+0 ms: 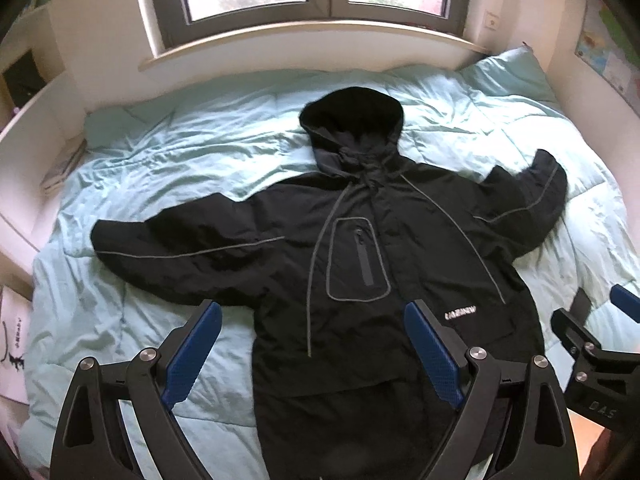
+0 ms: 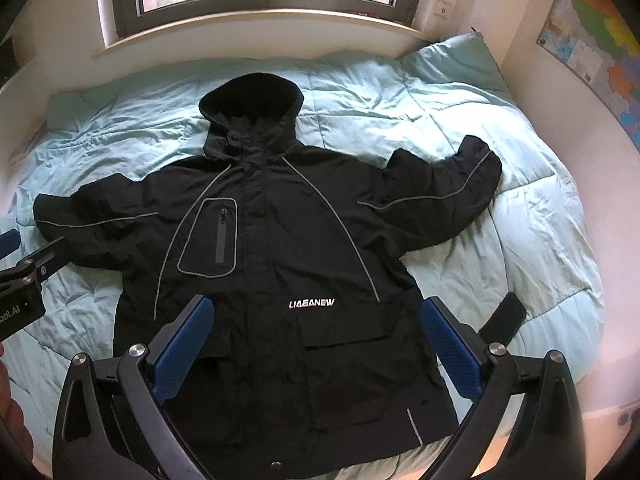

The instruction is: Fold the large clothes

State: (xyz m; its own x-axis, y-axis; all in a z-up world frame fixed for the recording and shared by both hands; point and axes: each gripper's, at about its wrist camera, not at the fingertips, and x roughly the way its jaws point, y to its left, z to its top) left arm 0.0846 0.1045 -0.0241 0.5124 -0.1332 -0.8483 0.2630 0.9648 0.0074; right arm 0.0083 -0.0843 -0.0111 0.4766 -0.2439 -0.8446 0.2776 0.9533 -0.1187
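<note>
The black jacket (image 2: 276,248) lies spread flat, front up, on the bed (image 2: 500,240), sleeves out and nothing folded yet; left gripper (image 1: 312,354) and right gripper (image 2: 316,350) hover above it, jaws wide and empty

Black tongs (image 1: 312,344) — blue ribbed pads (image 2: 182,336), silver screws (image 1: 476,353)

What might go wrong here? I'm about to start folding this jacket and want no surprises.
1. A dark flat object, perhaps a phone, lies on the duvet close beside the black hooded jacket; a fold could sweep it off or trap it.
2. The drawcord trails loose down the front and may snag the fingers.
3. The soft, wrinkled duvet could bunch up in a grasp along with the jacket fabric.
</note>
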